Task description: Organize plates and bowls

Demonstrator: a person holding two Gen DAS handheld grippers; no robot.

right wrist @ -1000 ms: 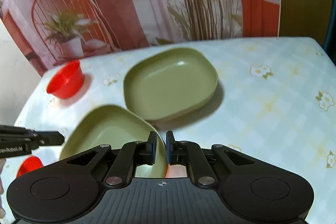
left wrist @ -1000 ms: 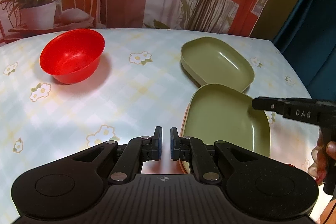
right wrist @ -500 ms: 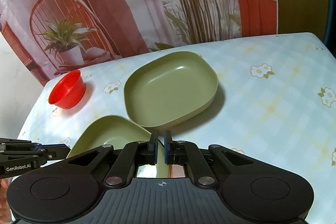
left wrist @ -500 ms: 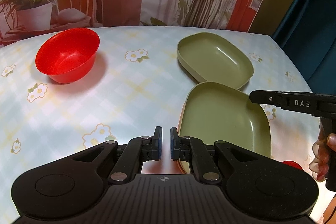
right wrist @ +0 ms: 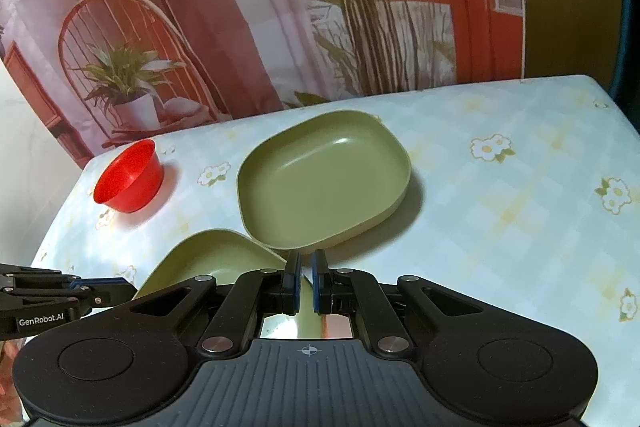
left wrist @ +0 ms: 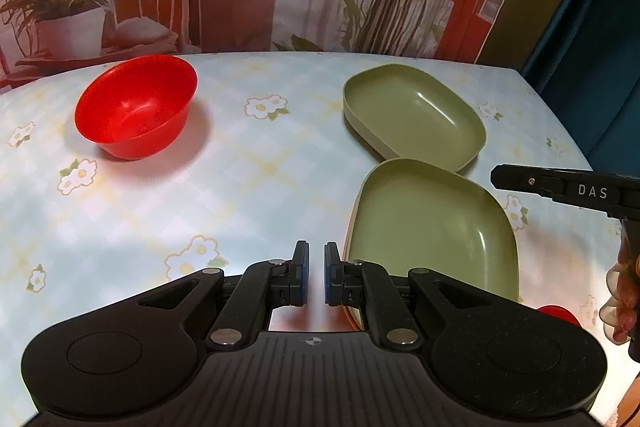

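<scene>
Right gripper (right wrist: 306,281) is pinched on the near green plate (right wrist: 208,255) rim, which rests tilted against the far green plate (right wrist: 324,183). Left gripper (left wrist: 313,277) is narrow and holds nothing. Lift the near plate clear, center it over the far plate, lower flat. Red bowl (left wrist: 134,105) sits well apart.

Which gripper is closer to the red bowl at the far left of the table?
Left. The left gripper is nearer the red bowl, which lies ahead to its left. The right gripper is farther, beyond the near green plate.
</scene>
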